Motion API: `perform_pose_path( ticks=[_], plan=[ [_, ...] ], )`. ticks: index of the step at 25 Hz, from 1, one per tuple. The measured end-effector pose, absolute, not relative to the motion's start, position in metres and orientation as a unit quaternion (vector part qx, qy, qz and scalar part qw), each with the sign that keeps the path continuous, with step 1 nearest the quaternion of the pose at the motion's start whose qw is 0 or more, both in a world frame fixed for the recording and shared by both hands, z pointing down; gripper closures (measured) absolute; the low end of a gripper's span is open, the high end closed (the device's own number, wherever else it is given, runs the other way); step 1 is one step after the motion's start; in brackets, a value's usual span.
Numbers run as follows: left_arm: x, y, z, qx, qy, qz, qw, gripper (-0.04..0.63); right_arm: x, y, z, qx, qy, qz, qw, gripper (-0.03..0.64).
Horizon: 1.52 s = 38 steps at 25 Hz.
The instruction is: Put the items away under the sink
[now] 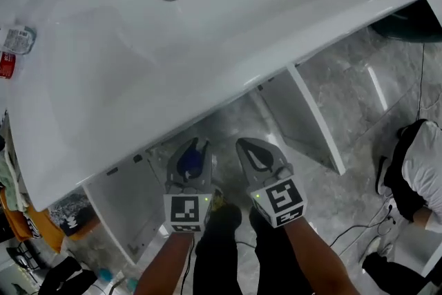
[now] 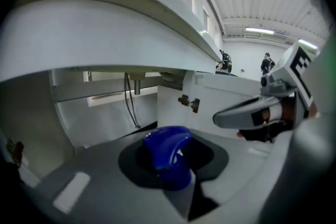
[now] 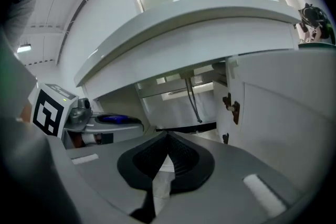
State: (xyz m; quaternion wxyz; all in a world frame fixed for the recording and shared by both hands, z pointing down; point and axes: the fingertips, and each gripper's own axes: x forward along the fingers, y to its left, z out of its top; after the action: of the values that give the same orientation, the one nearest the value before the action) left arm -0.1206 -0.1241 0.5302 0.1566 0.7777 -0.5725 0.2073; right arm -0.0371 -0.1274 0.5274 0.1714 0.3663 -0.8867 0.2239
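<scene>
Left gripper (image 1: pixel 191 155) clamped on blue item (image 2: pixel 167 153); open cabinet (image 2: pixel 105 113) lies ahead, below sink (image 1: pixel 207 31). Right gripper (image 3: pixel 168 157) closed, empty, alongside. Best to dip under the sink rim, reach deep, then release.

— What is the left gripper (image 1: pixel 195 147) holding?
— It's gripping a blue item (image 1: pixel 188 162), and it's pointing under the sink (image 1: pixel 228 52).
— And the right gripper (image 1: pixel 253 150)?
— It's hovering just beside the left one, jaws together. A door (image 1: pixel 314 122) is standing open to its right, and a second door (image 1: pixel 117 207) is standing open left of the left gripper.
</scene>
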Motion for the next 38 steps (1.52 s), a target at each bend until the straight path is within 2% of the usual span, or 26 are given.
perform_pose_path(
  ticks=[11,18,23,30,38],
  plan=[
    [-0.116,-0.205,0.621,0.797,-0.569,0.183,0.088,0.502,-0.043,-0.188,0.634,0.388,-0.895,0.177,0.132,0.621],
    [-0.116,-0.259,0.660,0.814,-0.557,0.157,0.050,0.500,-0.060,-0.232,0.672,0.383,-0.910,0.143,0.073,0.621],
    [-0.118,-0.289,0.679,0.821,-0.556,0.130,0.015,0.500,-0.069,-0.242,0.696,0.380,-0.917,0.095,0.072,0.621],
    [-0.111,-0.311,0.693,0.824,-0.553,0.121,0.010,0.502,-0.086,-0.239,0.695,0.370,-0.923,0.078,0.073,0.621],
    [-0.083,-0.355,0.702,0.847,-0.515,0.129,0.012,0.502,-0.064,-0.249,0.704,0.415,-0.903,0.084,0.075,0.621]
  ],
)
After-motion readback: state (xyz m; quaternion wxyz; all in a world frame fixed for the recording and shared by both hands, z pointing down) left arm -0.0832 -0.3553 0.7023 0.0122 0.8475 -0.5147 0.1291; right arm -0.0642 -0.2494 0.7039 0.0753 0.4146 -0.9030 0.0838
